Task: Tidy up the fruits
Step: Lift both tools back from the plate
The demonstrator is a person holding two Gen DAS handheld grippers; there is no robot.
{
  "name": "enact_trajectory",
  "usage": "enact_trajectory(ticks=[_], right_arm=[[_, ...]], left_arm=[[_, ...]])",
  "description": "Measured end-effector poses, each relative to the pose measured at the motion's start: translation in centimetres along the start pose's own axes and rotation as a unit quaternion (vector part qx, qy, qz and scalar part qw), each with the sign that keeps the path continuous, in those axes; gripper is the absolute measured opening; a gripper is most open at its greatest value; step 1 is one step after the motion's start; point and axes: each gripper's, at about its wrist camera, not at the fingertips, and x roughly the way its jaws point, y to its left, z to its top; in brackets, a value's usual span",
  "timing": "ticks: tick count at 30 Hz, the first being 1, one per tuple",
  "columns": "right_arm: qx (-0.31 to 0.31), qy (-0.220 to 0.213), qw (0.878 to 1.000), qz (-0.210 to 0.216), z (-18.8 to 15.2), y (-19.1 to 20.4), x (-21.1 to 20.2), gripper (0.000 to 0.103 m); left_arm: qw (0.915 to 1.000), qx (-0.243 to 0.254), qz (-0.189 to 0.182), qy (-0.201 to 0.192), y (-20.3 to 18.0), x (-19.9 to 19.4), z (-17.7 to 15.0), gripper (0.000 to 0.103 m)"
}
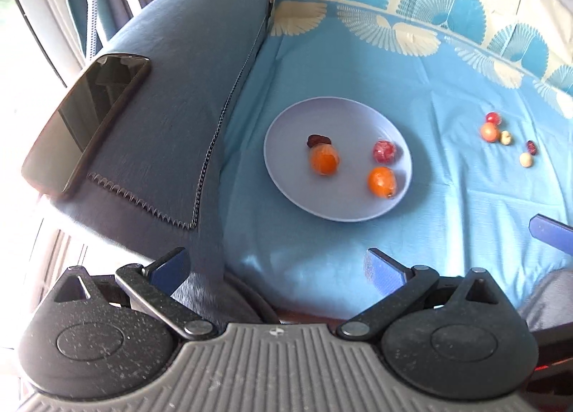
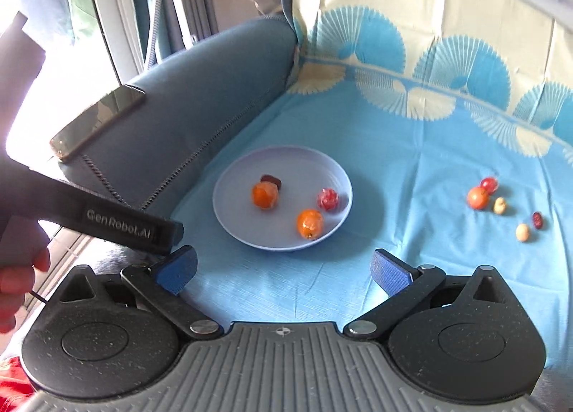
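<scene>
A lilac plate [image 1: 286, 175] [image 2: 232, 218] lies on a blue cloth on a sofa seat. It holds two orange fruits [image 1: 324, 160] [image 1: 382, 181], a red fruit [image 1: 385, 151] and a dark date [image 1: 318, 140]. Several small loose fruits [image 1: 490, 132] [image 2: 478, 197] lie on the cloth to the right. My left gripper [image 1: 277, 268] is open and empty, near the seat's front edge, short of the plate. My right gripper [image 2: 284, 270] is open and empty, also short of the plate. The left gripper's body [image 2: 132, 229] shows at the left of the right wrist view.
A dark phone [image 1: 86, 122] [image 2: 96, 122] lies on the grey-blue sofa armrest [image 1: 186, 97] left of the plate. The patterned cloth [image 1: 412, 18] runs up the sofa back. A window lies beyond the armrest.
</scene>
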Motion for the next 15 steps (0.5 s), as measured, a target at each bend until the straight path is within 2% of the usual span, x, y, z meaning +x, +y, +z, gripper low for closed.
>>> enact_trajectory(ticks=[7, 15], right_arm=[[-0.015, -0.038, 0.999, -0.014, -0.7, 0.9, -3.8, 0.102], [-0.029, -0.067, 0.997, -0.023, -1.5, 1.5, -6.7, 0.102]], left_arm=[[0.9987, 0.005, 0.005, -0.051, 0.1, -4.3, -1.3, 0.103], [0.997, 0.015, 0.0, -0.076, -1.0, -6.7, -2.5, 0.103]])
